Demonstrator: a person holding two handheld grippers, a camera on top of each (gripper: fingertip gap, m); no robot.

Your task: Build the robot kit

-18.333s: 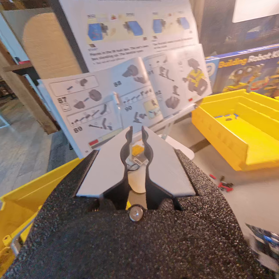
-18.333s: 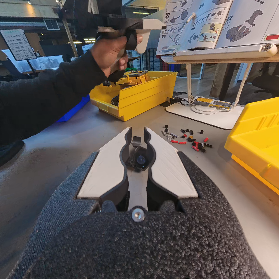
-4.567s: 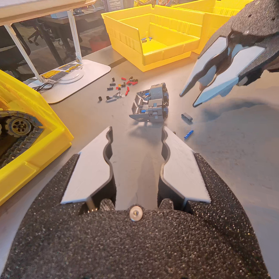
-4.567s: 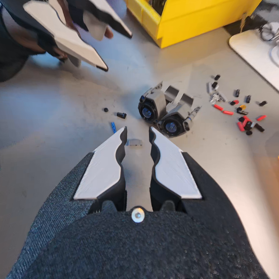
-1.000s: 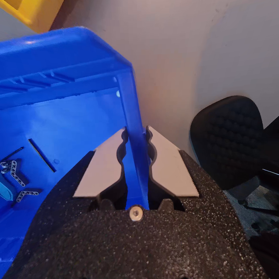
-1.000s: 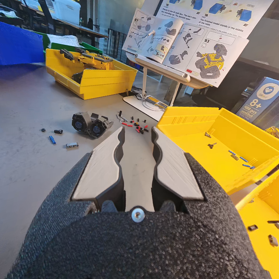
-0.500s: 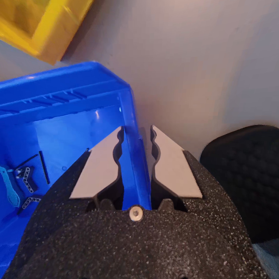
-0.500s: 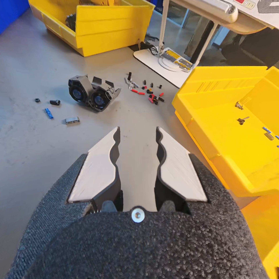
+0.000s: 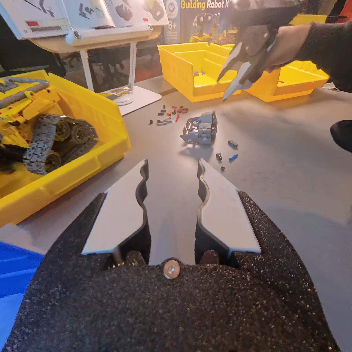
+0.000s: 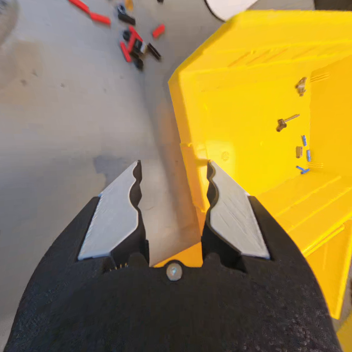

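warm indoor light, wide-angle bending at the edges
the right wrist view is smeared by motion blur; soft shadows are cast on the table point(image 9: 285, 190).

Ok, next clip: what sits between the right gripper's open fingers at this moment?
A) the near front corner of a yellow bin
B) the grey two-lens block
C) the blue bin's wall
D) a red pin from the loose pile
A: in the right wrist view the right gripper is open, its fingers straddling the front corner wall of the yellow bin, and nothing is gripped.
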